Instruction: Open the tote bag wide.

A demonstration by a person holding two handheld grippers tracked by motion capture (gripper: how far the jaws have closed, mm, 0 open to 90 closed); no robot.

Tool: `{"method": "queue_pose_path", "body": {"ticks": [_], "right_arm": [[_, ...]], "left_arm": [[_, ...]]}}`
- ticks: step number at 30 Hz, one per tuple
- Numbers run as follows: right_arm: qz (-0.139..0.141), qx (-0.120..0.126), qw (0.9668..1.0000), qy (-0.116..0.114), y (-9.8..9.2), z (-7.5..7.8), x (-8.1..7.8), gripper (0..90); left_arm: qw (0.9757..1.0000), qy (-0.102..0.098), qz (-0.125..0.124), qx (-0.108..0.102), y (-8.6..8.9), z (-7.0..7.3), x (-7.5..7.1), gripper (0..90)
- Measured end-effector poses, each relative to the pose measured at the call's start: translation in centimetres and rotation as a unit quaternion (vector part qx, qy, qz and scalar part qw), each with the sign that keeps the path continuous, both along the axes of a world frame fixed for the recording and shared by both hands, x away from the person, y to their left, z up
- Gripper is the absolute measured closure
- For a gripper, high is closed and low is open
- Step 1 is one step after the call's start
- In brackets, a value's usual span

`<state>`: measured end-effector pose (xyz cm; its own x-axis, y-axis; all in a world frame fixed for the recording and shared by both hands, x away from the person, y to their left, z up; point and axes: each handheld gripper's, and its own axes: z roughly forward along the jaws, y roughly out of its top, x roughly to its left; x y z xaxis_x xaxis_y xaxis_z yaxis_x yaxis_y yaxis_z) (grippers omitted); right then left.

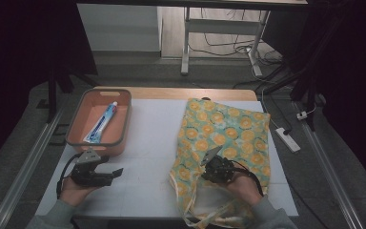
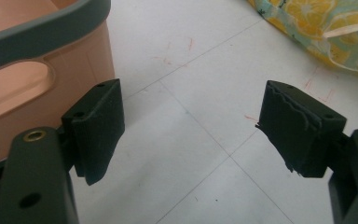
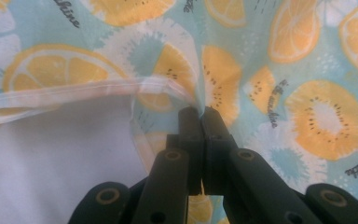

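Nearest the person, the right gripper (image 1: 208,164) rests on the fruit-print cloth bag (image 1: 228,138), close to its open end at the near edge of the table (image 1: 147,143). In the right gripper view its jaws stand pressed together with a fold of the bag's top layer (image 3: 261,70) pinched between the tips, just beside the pale hem of the mouth (image 3: 74,91); the white lining (image 3: 51,158) shows below that hem. In my judgement the pinch is taken at the rim so that the upper layer can be lifted clear of the lower and the bag opened for loading. The left gripper (image 1: 116,172) lies low over the bare table at the near left, its jaws spread wide with nothing between them, and appears to be waiting its turn. The bag lies flat on the right half of the table, its long axis running from the near edge toward the far edge, mouth and handles (image 1: 219,217) toward the person, closed bottom away. Beyond the left gripper stands an orange bin (image 1: 78,125), and inside it a toothpaste tube (image 1: 103,123) lies lengthwise, cap toward the far end, well apart from the bag.
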<state>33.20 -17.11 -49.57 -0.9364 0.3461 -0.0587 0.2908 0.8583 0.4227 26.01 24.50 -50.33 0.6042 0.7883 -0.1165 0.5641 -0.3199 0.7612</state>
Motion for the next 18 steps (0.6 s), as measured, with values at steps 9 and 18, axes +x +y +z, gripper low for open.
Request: {"method": "queue_pose_path", "body": {"ticks": [9, 18], "right_arm": [[0.003, 0.053, 0.9985, -0.012, 1.0, 2.3, 0.0, 90.0], [-0.03, 0.13, 0.9903, -0.041, 0.9, 7.0, 1.0, 90.0]], "left_arm": [[1.0, -0.003, -0.002, -0.001, -0.1, 0.2, 0.0, 22.5], [1.0, -0.006, -0.003, -0.006, 0.0, 0.3, -0.1, 22.5]]}}
